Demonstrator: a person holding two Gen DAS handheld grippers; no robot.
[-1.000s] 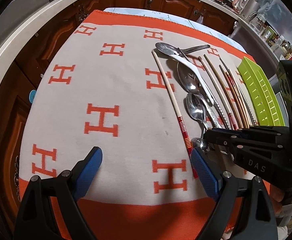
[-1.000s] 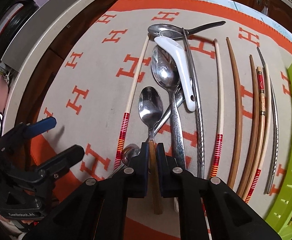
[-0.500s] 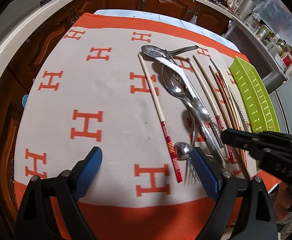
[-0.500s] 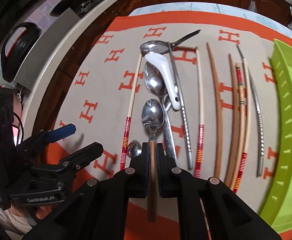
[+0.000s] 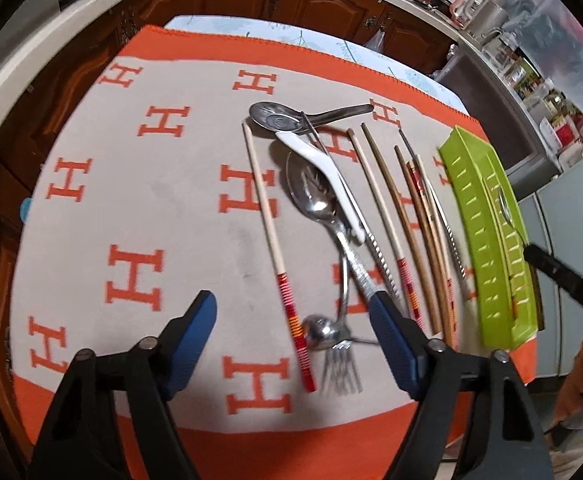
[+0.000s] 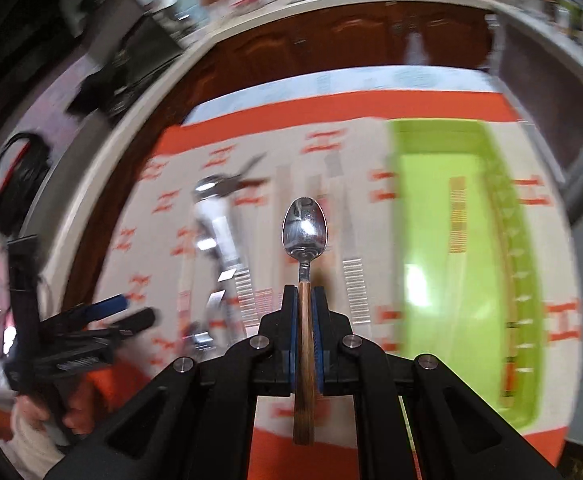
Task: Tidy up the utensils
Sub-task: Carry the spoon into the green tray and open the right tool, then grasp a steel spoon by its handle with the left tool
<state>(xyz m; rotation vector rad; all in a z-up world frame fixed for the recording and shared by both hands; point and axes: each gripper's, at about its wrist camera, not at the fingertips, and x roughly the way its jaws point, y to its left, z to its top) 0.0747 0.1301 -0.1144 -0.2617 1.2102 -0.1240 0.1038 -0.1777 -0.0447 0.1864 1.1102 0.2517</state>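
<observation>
My right gripper (image 6: pixel 304 300) is shut on the wooden handle of a small steel spoon (image 6: pixel 304 232), held in the air above the cloth just left of the green tray (image 6: pixel 431 220). This view is blurred by motion. My left gripper (image 5: pixel 295 336) hovers over the near ends of the utensils on the cloth. Its jaws are closing, and the pads press on nothing. Between and below them lie a red-ended chopstick (image 5: pixel 267 216), a small steel spoon bowl (image 5: pixel 321 330) and a fork (image 5: pixel 341 364). A white ceramic spoon (image 5: pixel 323 172) rests on a large steel spoon (image 5: pixel 311 196).
An orange and grey cloth (image 5: pixel 139 208) with H marks covers the table. Several chopsticks (image 5: pixel 403 216) lie in a row beside the green tray (image 5: pixel 487 240); one chopstick (image 6: pixel 457 216) lies inside it. A steel ladle spoon (image 5: pixel 275 118) lies at the far end. Wooden cabinets stand behind.
My right gripper has lifted the wooden-handled spoon off the cloth and swung right, toward the green tray. My left gripper's jaws have narrowed and it has shifted a little over the utensils.
</observation>
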